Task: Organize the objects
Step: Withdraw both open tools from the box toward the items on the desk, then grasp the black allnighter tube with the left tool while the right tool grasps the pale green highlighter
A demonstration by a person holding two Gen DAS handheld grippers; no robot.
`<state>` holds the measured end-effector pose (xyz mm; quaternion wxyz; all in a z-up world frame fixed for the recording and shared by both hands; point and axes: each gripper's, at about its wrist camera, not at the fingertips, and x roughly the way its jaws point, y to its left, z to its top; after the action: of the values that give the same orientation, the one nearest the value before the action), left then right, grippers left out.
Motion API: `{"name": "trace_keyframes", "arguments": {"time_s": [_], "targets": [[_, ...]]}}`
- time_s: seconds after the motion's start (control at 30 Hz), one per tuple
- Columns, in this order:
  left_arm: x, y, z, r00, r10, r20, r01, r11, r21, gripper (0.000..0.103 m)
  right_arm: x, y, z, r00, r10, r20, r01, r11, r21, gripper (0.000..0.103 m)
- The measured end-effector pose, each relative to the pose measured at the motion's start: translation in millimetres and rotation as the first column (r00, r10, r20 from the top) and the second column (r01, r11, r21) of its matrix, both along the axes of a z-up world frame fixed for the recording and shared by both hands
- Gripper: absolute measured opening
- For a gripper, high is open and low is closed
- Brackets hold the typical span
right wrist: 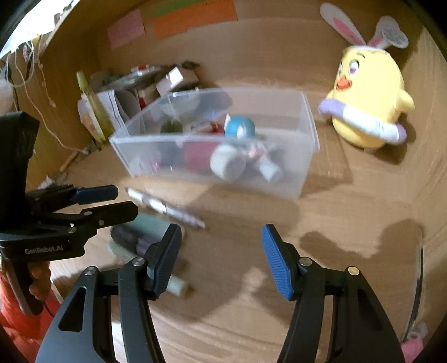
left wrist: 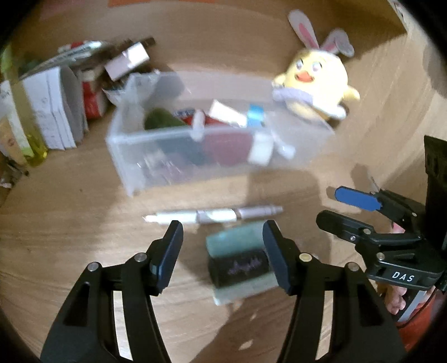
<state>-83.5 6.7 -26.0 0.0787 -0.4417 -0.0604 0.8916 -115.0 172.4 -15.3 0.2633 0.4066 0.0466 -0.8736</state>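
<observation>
My left gripper [left wrist: 222, 231] is open and points down at a green tube with a black label [left wrist: 240, 262] lying on the wooden table. The tube sits between the fingers, close to the right one, and the pads do not press on it. Just beyond it lies a white and silver pen [left wrist: 212, 216]. A clear plastic bin [left wrist: 156, 136] with several small items stands behind. My right gripper [right wrist: 220, 231] is open over bare table, to the right of the tube [right wrist: 145, 226] and pen [right wrist: 167, 208]. The left gripper [right wrist: 125, 199] shows at the left of the right wrist view.
A yellow chick plush with rabbit ears [right wrist: 368, 97] sits right of the bin [right wrist: 212, 136]. Boxes, booklets and a yellow-green bottle [right wrist: 92, 106] crowd the back left corner. Coloured paper notes [right wrist: 192, 16] hang on the back wall. A hand in an orange sleeve [right wrist: 36, 279] holds the left gripper.
</observation>
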Motion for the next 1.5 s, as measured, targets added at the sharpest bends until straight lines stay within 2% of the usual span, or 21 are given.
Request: {"name": "trace_keyframes", "arguments": {"time_s": [0.2,0.47,0.6,0.73,0.9,1.03,1.2,1.37,1.43,1.5], "targets": [[3.0,10.6,-11.0,0.999,-0.042,0.024,0.041,0.999,0.018,0.065,3.9,2.1,-21.9,0.999,-0.001,0.04,-0.002,0.997,0.078,0.056],[10.2,-1.8,-15.9,0.999,-0.028,0.039,0.025,0.997,0.068,0.067,10.4,-21.4,-23.2,0.997,0.071,0.025,-0.073,0.99,0.12,0.056],[16.1,-13.3,-17.7,0.999,-0.004,0.045,0.0,0.997,0.072,0.067,7.7,-31.4,-23.4,0.993,0.096,0.063,-0.102,0.99,0.093,0.057],[25.5,-19.4,-15.9,0.999,0.022,0.043,-0.023,0.999,0.029,0.068,8.5,-47.7,-21.1,0.987,0.138,0.078,-0.145,0.986,0.088,0.057],[30.3,-32.9,-5.8,0.999,0.035,0.019,-0.036,0.998,0.047,0.068,15.4,-54.7,-14.6,0.981,0.181,0.075,-0.187,0.979,0.083,0.057],[28.1,-37.1,-4.6,1.0,-0.012,0.024,0.009,0.993,0.122,0.068,26.2,-53.4,-7.9,0.977,0.206,0.063,-0.21,0.974,0.083,0.058],[25.8,-35.2,-18.2,0.998,-0.026,0.063,0.02,0.995,0.094,0.067,39.2,-60.2,-10.5,0.962,0.259,0.079,-0.265,0.962,0.064,0.062],[28.1,-33.2,-18.3,0.998,-0.032,0.057,0.027,0.996,0.08,0.067,44.9,-77.7,-21.5,0.958,0.276,0.076,-0.283,0.953,0.108,0.062],[30.0,-33.0,-17.8,0.998,-0.032,0.059,0.028,0.997,0.068,0.067,46.3,-79.2,-22.0,0.955,0.286,0.074,-0.293,0.95,0.105,0.055],[31.4,-34.1,-15.7,0.999,-0.018,0.05,0.016,0.999,0.036,0.067,47.5,-78.0,-22.7,0.956,0.287,0.065,-0.293,0.949,0.113,0.044]]}}
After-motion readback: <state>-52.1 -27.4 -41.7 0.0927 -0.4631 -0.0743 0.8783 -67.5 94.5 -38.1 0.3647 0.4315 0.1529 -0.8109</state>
